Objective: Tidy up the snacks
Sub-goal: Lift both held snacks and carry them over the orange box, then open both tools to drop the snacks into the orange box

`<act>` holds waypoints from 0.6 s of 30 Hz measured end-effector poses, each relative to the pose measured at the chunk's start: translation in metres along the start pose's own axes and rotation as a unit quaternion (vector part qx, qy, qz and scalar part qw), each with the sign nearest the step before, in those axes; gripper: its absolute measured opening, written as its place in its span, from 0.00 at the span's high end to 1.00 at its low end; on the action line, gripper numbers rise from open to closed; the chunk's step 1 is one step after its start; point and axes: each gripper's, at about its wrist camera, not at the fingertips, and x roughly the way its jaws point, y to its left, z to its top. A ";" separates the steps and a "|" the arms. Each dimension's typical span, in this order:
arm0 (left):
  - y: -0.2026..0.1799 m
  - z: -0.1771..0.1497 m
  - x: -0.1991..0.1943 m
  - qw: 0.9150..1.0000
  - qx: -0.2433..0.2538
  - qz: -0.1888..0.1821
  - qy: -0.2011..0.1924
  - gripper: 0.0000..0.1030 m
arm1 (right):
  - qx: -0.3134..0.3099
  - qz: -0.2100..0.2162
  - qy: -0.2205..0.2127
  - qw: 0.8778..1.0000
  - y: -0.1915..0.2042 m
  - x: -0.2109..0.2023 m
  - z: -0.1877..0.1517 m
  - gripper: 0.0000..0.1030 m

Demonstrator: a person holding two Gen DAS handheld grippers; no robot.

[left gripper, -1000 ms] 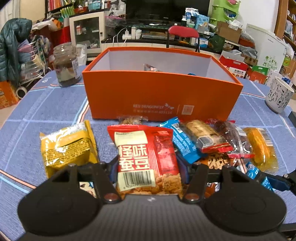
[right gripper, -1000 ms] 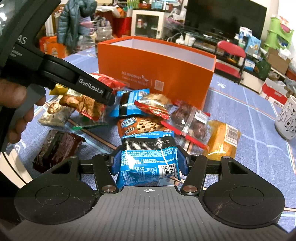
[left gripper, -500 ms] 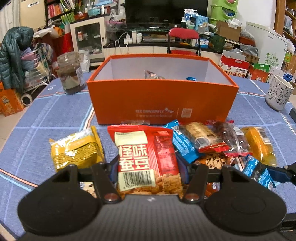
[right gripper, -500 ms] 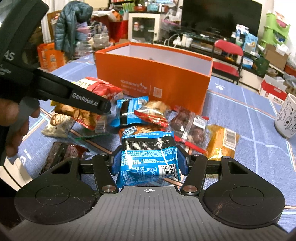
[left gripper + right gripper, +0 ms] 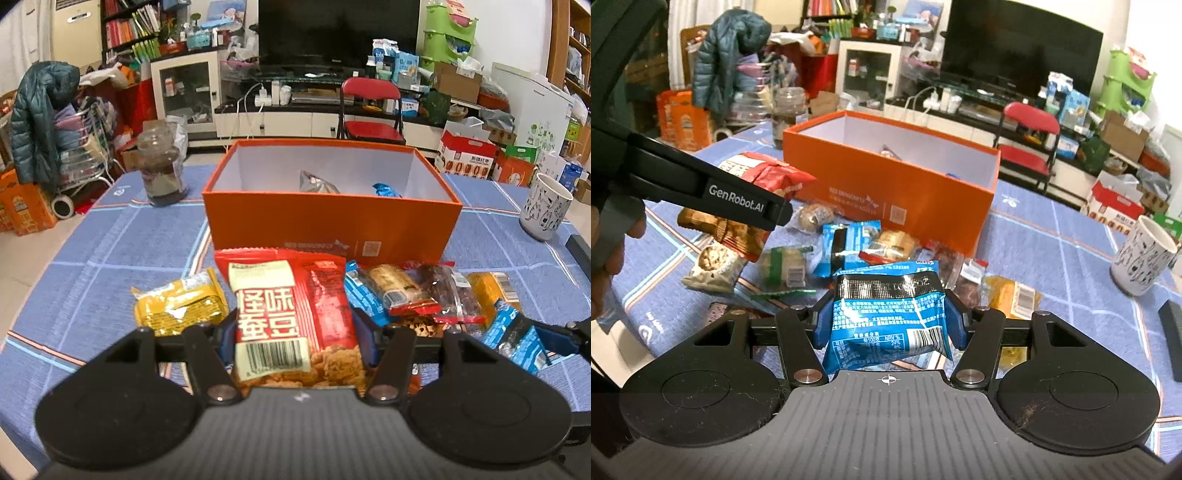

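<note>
Holding a red snack bag [image 5: 295, 314] in the left tool [image 5: 295, 339] and a blue snack packet [image 5: 888, 317] in the right tool [image 5: 888, 325], you have both packs clamped between the pads and raised clear of the counter [image 5: 92, 266]. The orange box [image 5: 332, 225] stands open just beyond the loose pile of snacks [image 5: 857, 240], with a couple of packets visible inside it. Judge the next step as carrying both packs over the near wall and releasing them inside. Note the hazards. Each pack is soft and slick, gripped across its width only; a sudden swing could let it slide out and drop back onto the pile. A low approach could catch a pack's hanging edge on the near wall of the box and push the box away. Both tools travel side by side, so converging on the opening together could make them collide. Keep clear of the patterned cup [image 5: 1145, 258] at the right.
</note>
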 end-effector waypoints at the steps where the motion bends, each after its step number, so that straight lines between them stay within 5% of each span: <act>1: 0.001 0.000 -0.001 1.000 -0.001 -0.001 -0.001 0.43 | -0.001 -0.001 -0.002 1.000 0.001 -0.003 0.001 0.56; 10: 0.029 0.039 -0.008 0.999 -0.020 -0.026 -0.020 0.43 | 0.040 0.004 -0.044 0.998 -0.020 -0.017 0.050 0.56; 18: 0.040 0.129 0.074 0.999 -0.019 -0.006 -0.033 0.43 | 0.069 -0.014 -0.049 0.996 -0.062 0.079 0.142 0.56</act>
